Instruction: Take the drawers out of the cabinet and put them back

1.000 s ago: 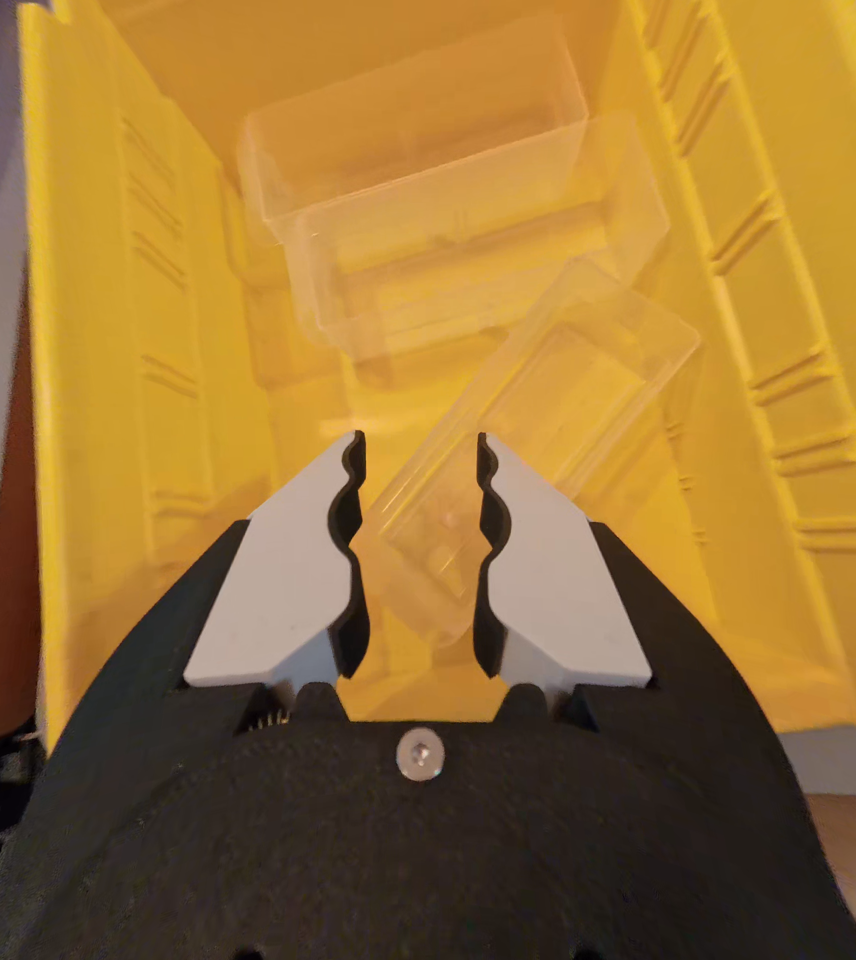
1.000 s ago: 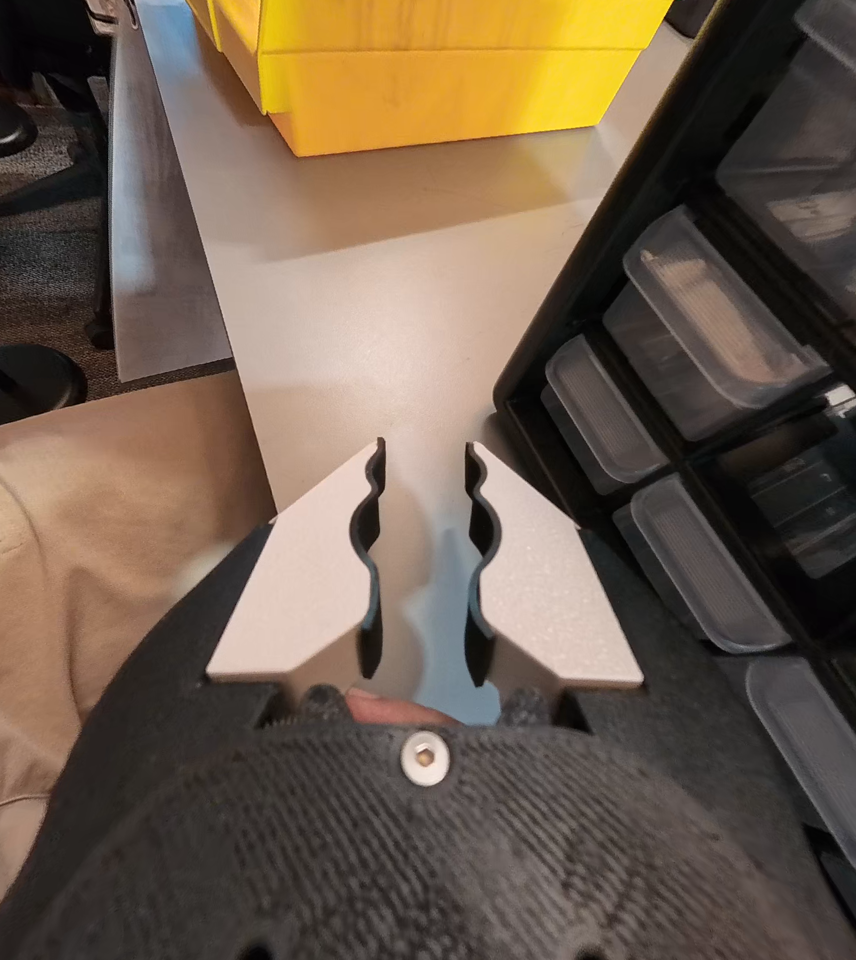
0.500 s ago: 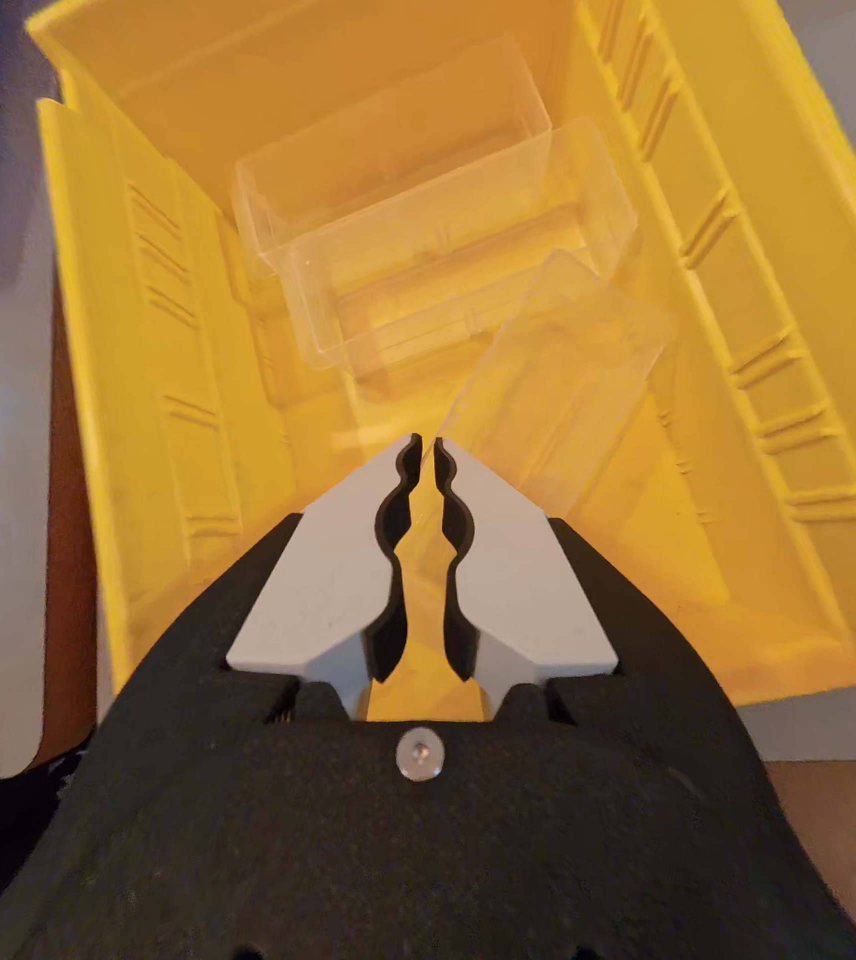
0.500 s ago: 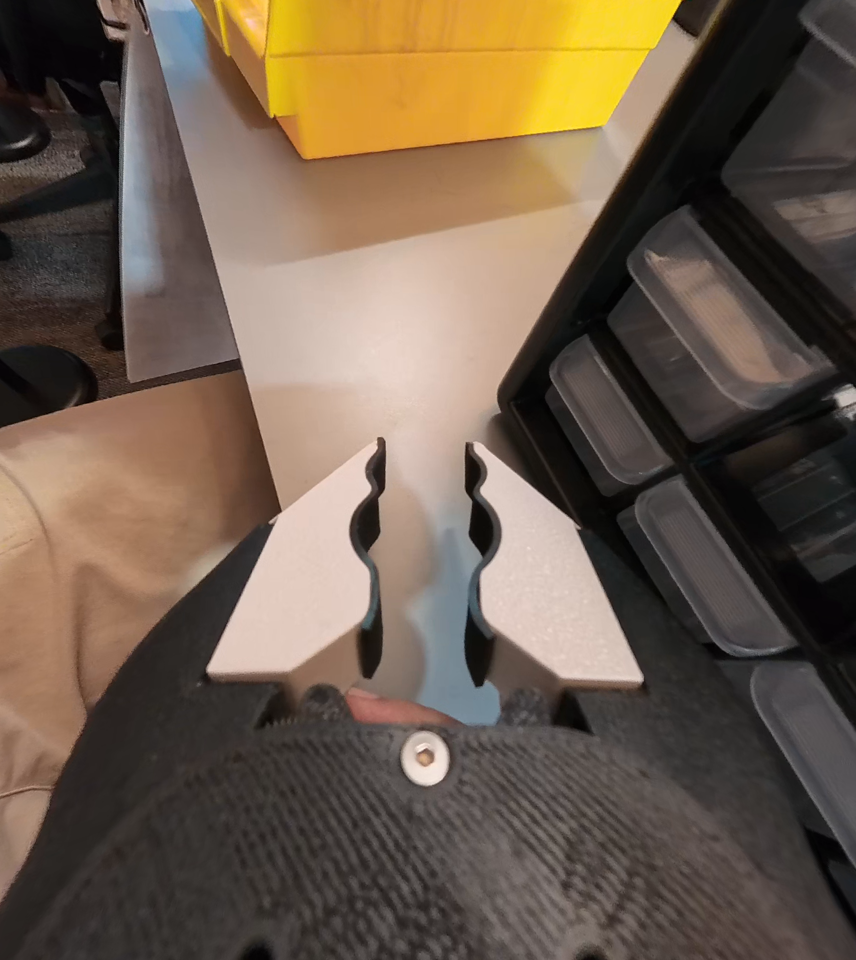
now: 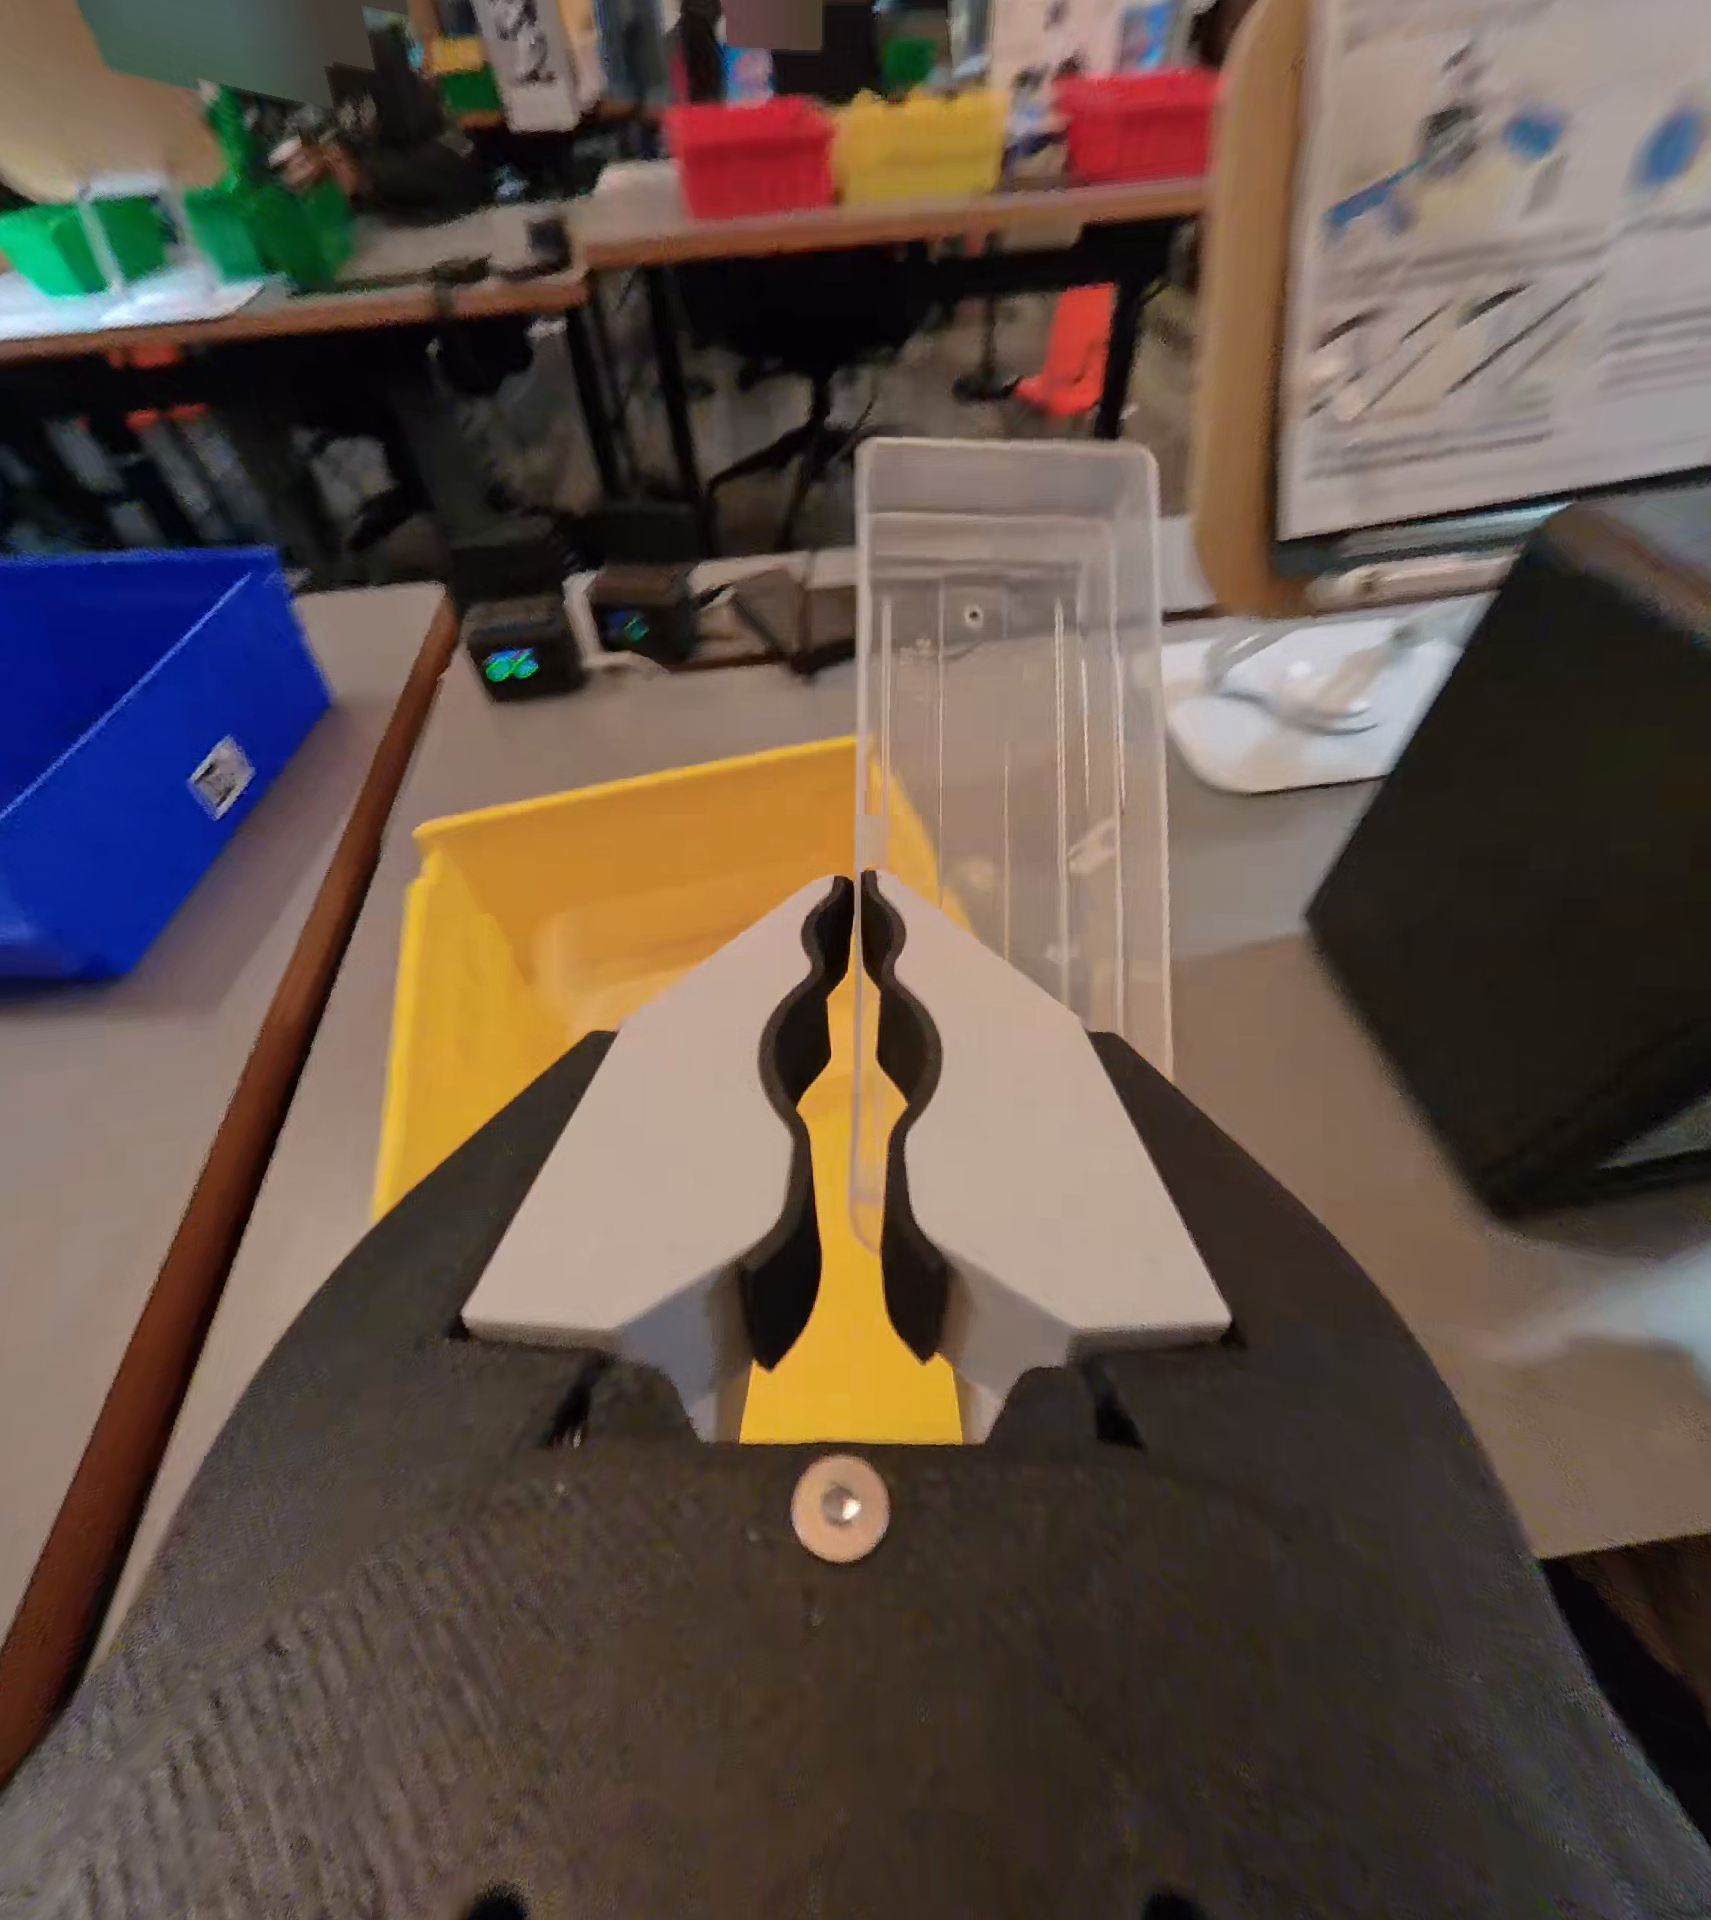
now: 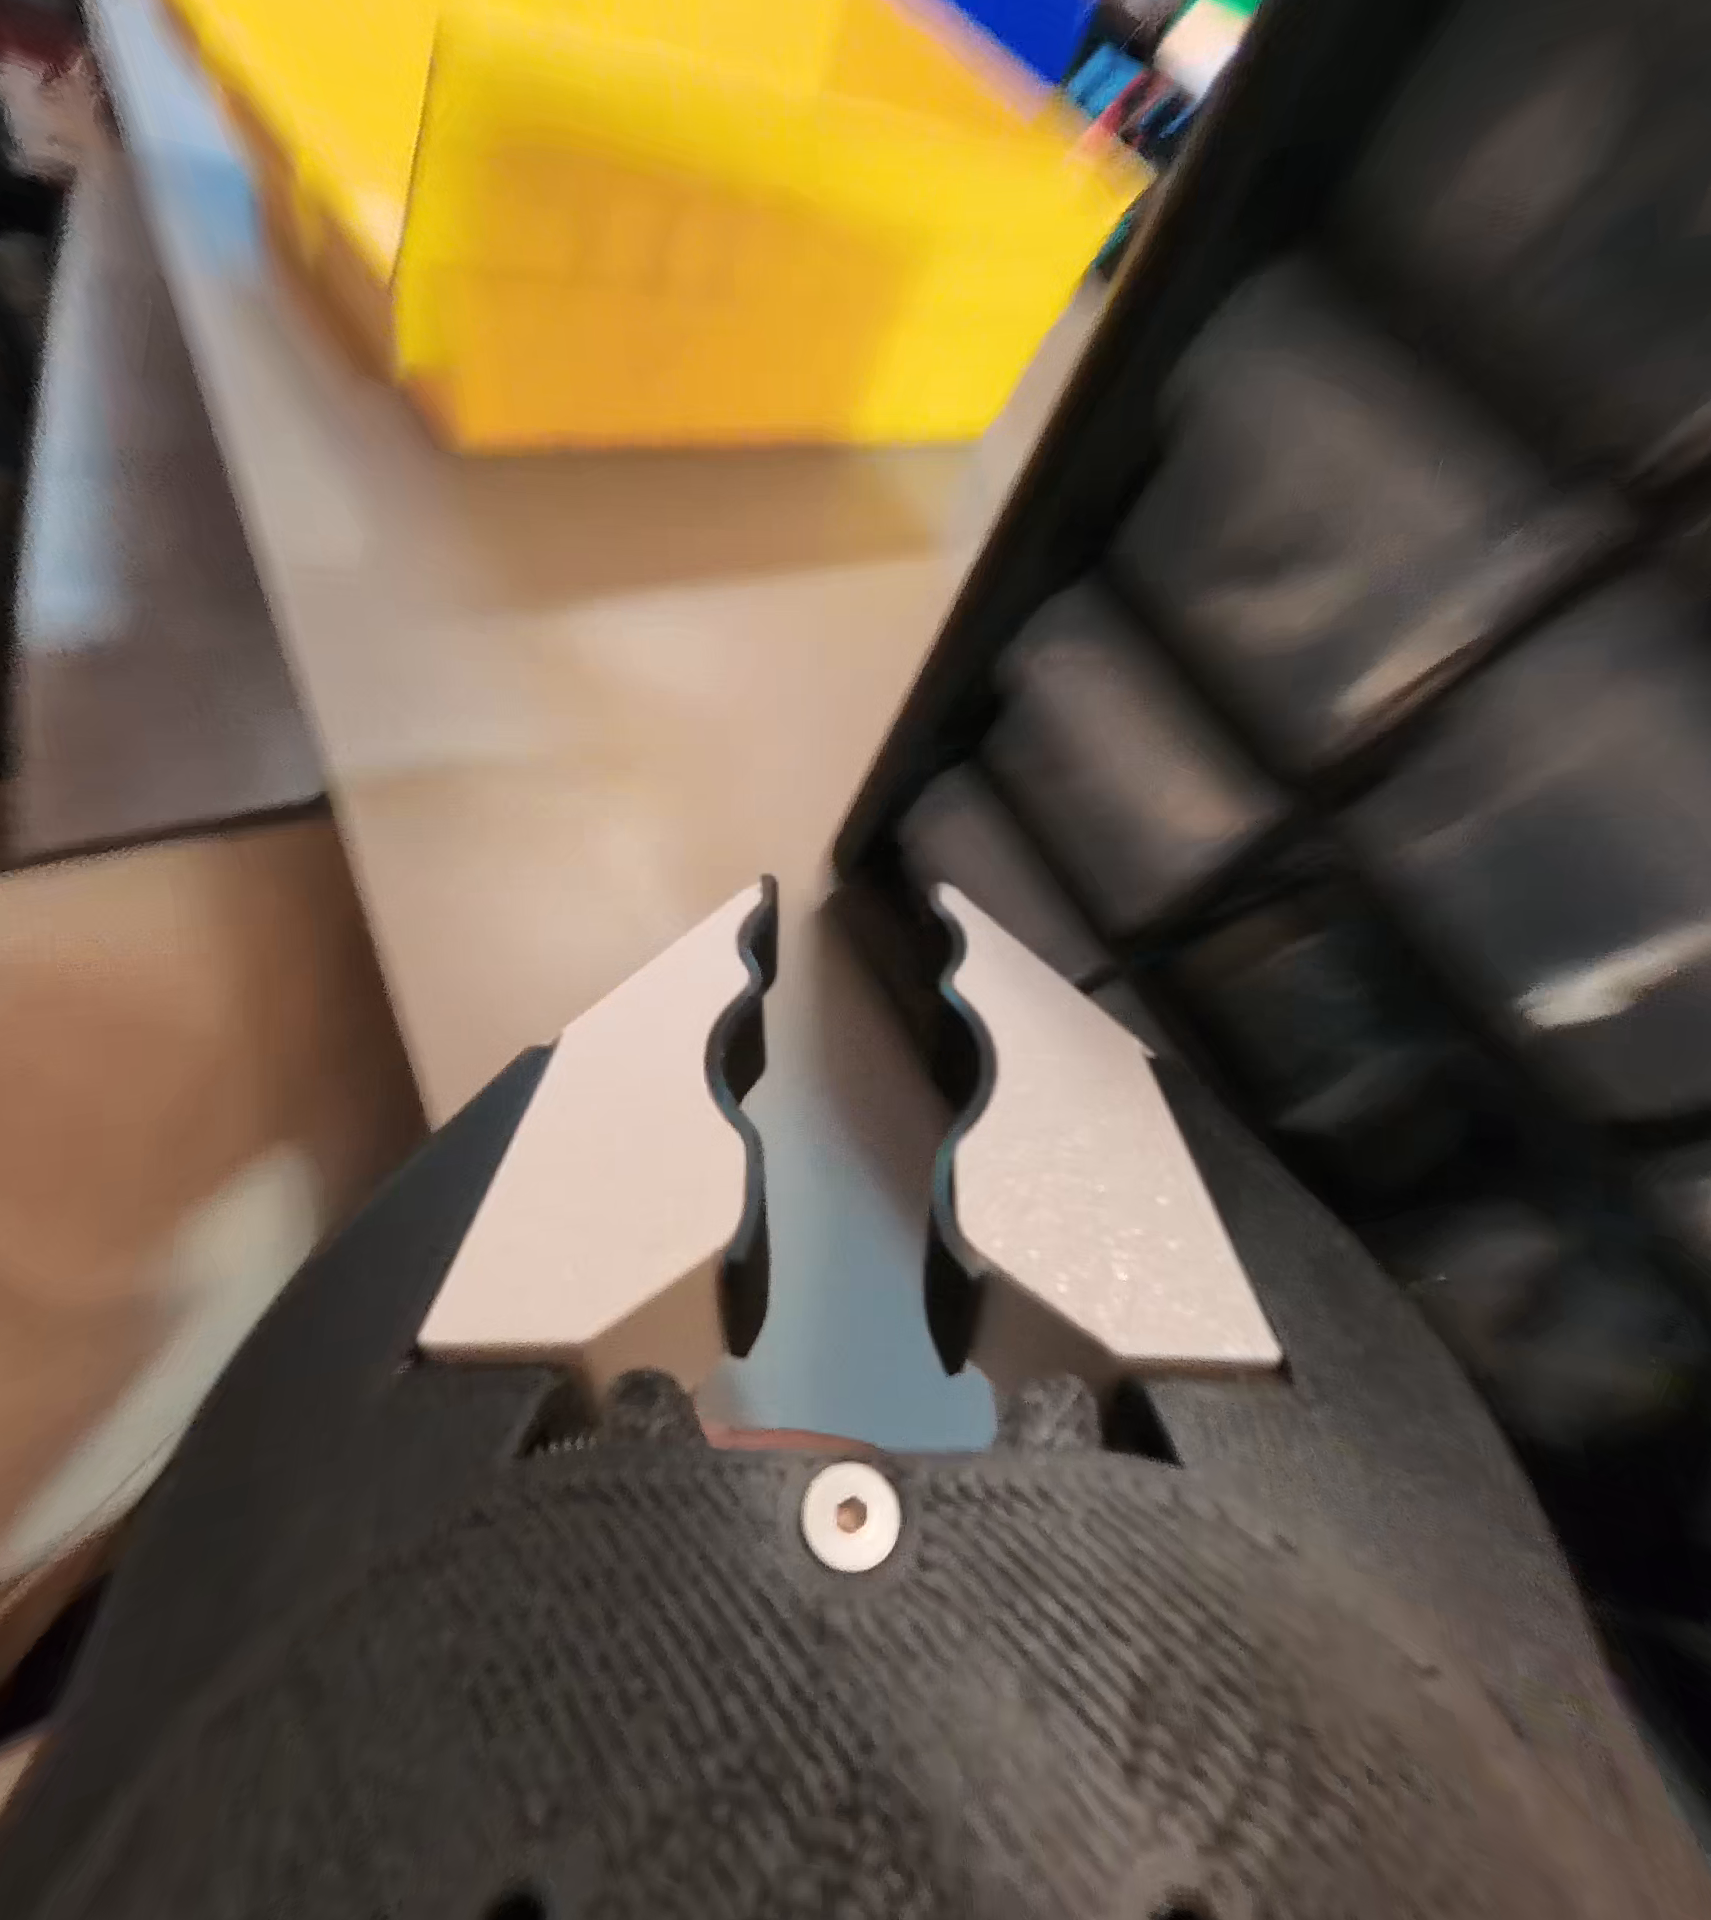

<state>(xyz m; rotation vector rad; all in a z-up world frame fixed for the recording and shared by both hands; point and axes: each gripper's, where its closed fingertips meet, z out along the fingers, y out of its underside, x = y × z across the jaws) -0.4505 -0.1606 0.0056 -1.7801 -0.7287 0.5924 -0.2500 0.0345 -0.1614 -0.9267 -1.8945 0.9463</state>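
Right wrist view: I cannot resolve the motion-blurred cabinet drawers, and the yellow bin is cut at the top edge. Left wrist view: my left gripper hides the clear drawer's lower end.

Drawer now lifted from bin.

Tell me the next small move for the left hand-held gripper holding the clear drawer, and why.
Probably carry it right, toward the black cabinet. The left hand-held gripper is shut on one wall of the clear drawer, which is lifted above the yellow bin. The right hand-held gripper is open and empty beside the cabinet's drawer fronts, though that view is blurred.
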